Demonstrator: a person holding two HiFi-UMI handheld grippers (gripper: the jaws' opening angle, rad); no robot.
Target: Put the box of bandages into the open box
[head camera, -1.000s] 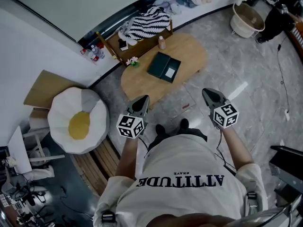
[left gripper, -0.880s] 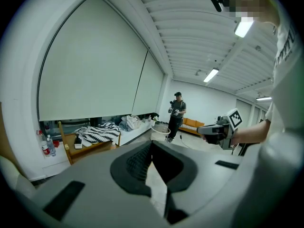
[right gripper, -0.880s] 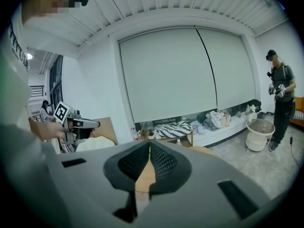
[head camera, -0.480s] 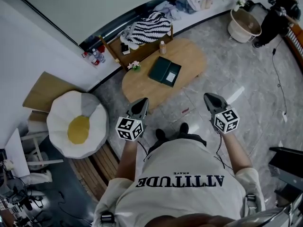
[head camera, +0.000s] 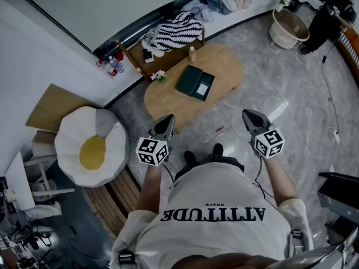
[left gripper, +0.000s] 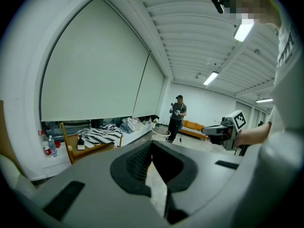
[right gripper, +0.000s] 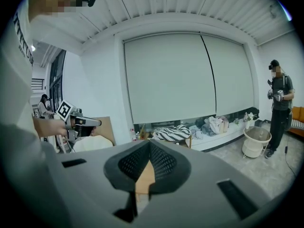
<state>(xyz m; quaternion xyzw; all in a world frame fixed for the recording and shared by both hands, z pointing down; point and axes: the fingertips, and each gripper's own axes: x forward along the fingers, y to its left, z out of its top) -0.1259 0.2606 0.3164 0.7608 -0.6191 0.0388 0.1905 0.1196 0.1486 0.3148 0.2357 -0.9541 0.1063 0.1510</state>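
Note:
A dark open box (head camera: 190, 79) lies flat on the oval wooden table (head camera: 224, 66), well ahead of me. A small pale rectangle (head camera: 202, 87) sits on its right half; I cannot tell whether it is the box of bandages. My left gripper (head camera: 168, 118) is held at waist height short of the table's near edge, shut and empty. My right gripper (head camera: 247, 113) hangs level with it over the floor to the right, also shut and empty. In the left gripper view the left gripper's (left gripper: 152, 144) jaws meet at the tip. In the right gripper view the right gripper's (right gripper: 150, 144) jaws meet too.
A small bottle (head camera: 192, 53) and a flower posy (head camera: 159, 74) stand on the table's far side. Behind it is a wooden bench with striped cloth (head camera: 171, 31). An egg-shaped beanbag (head camera: 92, 144) lies to my left, a basket (head camera: 289, 27) far right. Another person (right gripper: 280, 108) stands beside the basket.
The head view has shifted slightly, so the table sits a little higher in the picture. Both grippers stay shut in front of my body.

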